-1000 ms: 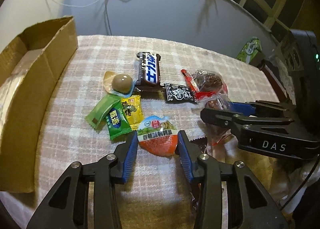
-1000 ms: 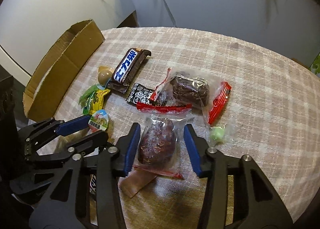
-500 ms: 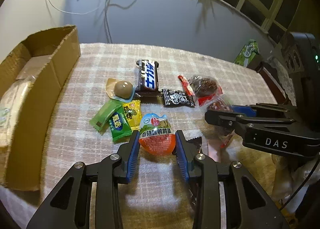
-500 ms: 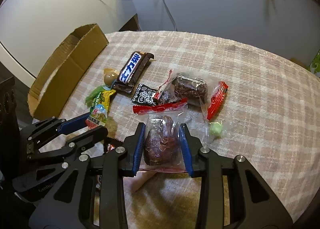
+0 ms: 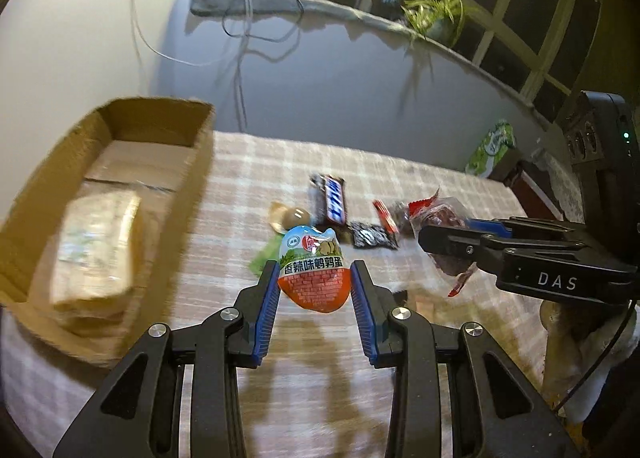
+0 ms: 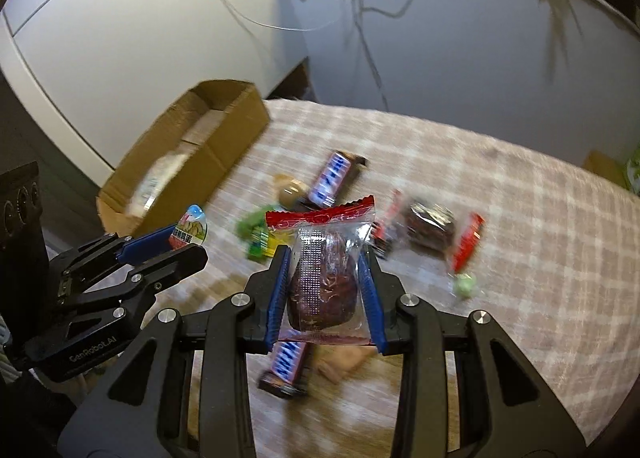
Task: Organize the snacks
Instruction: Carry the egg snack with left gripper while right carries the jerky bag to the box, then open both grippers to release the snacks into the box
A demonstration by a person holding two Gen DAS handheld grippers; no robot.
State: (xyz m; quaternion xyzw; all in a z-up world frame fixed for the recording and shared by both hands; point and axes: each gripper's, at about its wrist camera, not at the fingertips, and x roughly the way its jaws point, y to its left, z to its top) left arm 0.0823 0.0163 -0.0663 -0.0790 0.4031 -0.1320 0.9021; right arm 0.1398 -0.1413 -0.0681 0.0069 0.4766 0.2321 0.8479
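My left gripper (image 5: 314, 280) is shut on an orange and blue egg-shaped snack pack (image 5: 313, 267), lifted off the checked tablecloth (image 5: 432, 186). My right gripper (image 6: 325, 283) is shut on a clear packet with a red top holding a dark snack (image 6: 325, 278), also raised. Each gripper shows in the other's view: the right gripper (image 5: 472, 236) with its packet, the left gripper (image 6: 176, 246) with the egg pack (image 6: 191, 229). An open cardboard box (image 5: 120, 194) stands at the table's left, a pale wrapped block (image 5: 98, 254) inside it.
Left on the cloth are a dark chocolate bar (image 6: 332, 178), a round brown sweet (image 6: 290, 192), green and yellow packets (image 6: 256, 232), a black sachet (image 5: 372, 236), another dark red-edged packet (image 6: 432, 220), a small green sweet (image 6: 464, 284) and a second bar (image 6: 286, 366) under my right gripper.
Both grippers closed on their packs and lifted them off the cloth. The box has come further into view on the left, its inside now showing.
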